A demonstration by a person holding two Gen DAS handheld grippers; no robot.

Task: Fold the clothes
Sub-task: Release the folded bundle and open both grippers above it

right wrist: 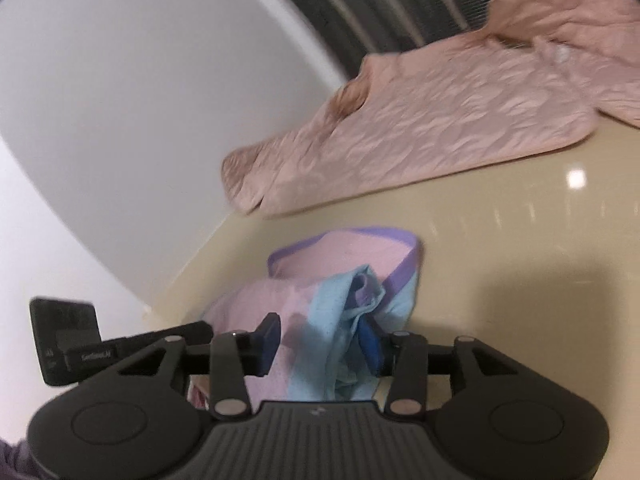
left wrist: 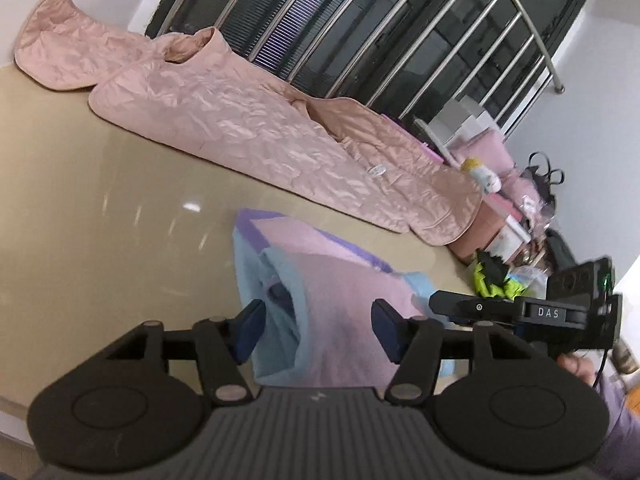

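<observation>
A small pink garment [left wrist: 336, 292] with light blue and purple trim lies crumpled on the glossy beige table [left wrist: 100, 240]. My left gripper [left wrist: 319, 330] stands open over its near part. The cloth sits between the blue pads and neither pad presses on it. In the right wrist view the same garment [right wrist: 340, 252] lies bunched. My right gripper [right wrist: 322, 344] is open around a blue fold that brushes the right pad. A large pink quilted jacket [left wrist: 260, 128] lies spread flat farther back, and the right wrist view also shows the jacket [right wrist: 440, 128].
A dark window with steel bars [left wrist: 400, 40] runs behind the table. A pile of boxes, bags and toys [left wrist: 512, 216] crowds the table's right end. A hand in a purple sleeve [left wrist: 616, 412] holds the other tool. A white wall [right wrist: 120, 80] borders the table's edge.
</observation>
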